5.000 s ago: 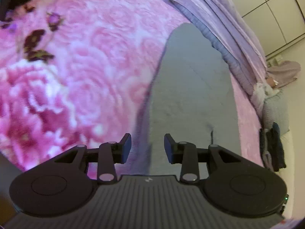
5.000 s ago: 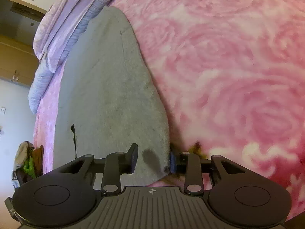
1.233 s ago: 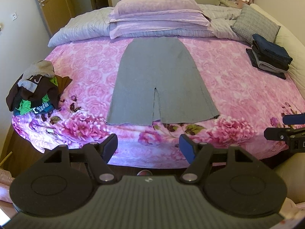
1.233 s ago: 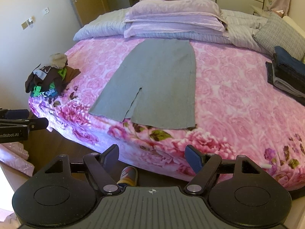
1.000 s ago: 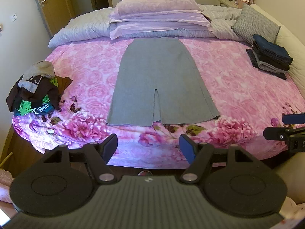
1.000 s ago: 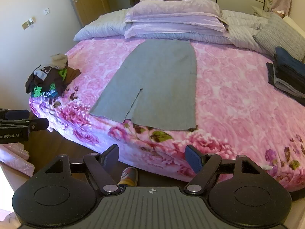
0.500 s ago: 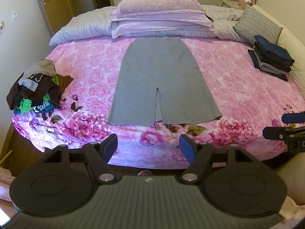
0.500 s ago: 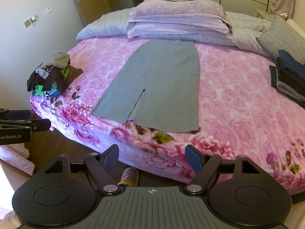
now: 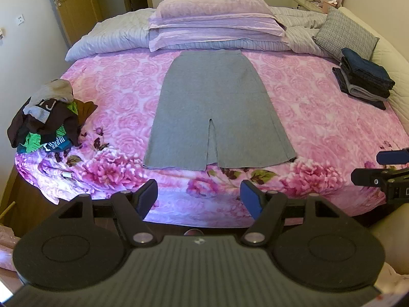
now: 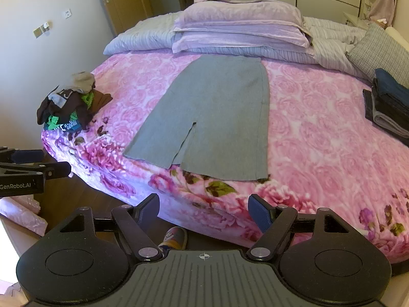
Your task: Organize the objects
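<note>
Evidently soft, light and limp, the grey skirt [image 9: 217, 112] lies flat mid-bed [image 9: 319, 117], best pinched at its near hem corners; left gripper [image 9: 199, 197] and right gripper [image 10: 204, 206] both gape empty, short of it.

A grey skirt [image 9: 216, 117] lies flat mid-bed on the pink floral blanket [image 9: 319, 117], slit toward six o'clock. Jumbled clothes [image 9: 48, 117] sit at nine o'clock, folded dark garments [image 9: 364, 81] at two. The left gripper [image 9: 199, 195] gapes wide, empty.
</note>
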